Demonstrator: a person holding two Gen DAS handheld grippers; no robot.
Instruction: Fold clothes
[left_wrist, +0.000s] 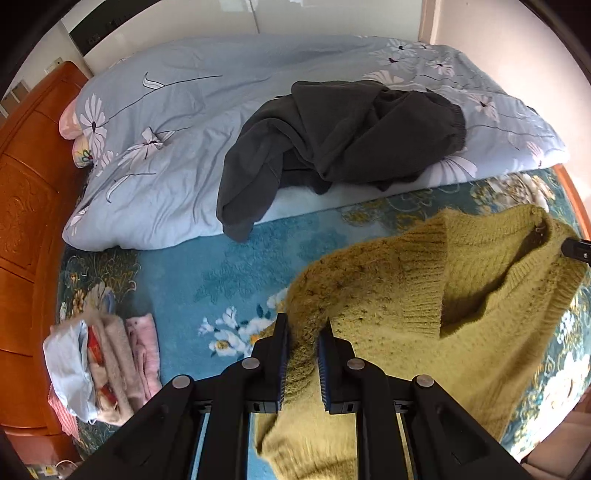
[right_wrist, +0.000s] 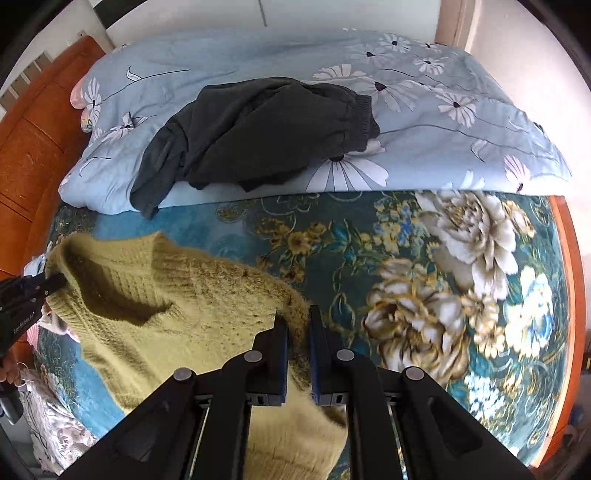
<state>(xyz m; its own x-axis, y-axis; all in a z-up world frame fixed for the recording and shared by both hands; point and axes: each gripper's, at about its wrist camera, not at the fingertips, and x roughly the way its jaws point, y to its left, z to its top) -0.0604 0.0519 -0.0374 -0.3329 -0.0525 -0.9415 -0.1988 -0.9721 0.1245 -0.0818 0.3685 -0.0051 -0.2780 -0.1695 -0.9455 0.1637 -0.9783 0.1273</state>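
We hold the olive-green knitted sweater (left_wrist: 480, 295) up above the bed's floral blanket (right_wrist: 424, 266), one shoulder in each gripper. Our left gripper (left_wrist: 303, 328) has its jaws closed on the fuzzy knit at one shoulder, and our right gripper (right_wrist: 298, 317) has its jaws clamped on the other, the V-neck sagging between them. Beyond, a dark grey garment (left_wrist: 332, 136) lies crumpled on the pale blue duvet (left_wrist: 177, 110). A stack of folded clothes (left_wrist: 107, 365) sits near the wooden headboard (left_wrist: 29, 221).

bed – teal floral blanket (right_wrist: 424, 295) | pale-blue duvet (left_wrist: 177, 122) | orange wooden headboard (left_wrist: 26, 206) | white wall (left_wrist: 177, 22)
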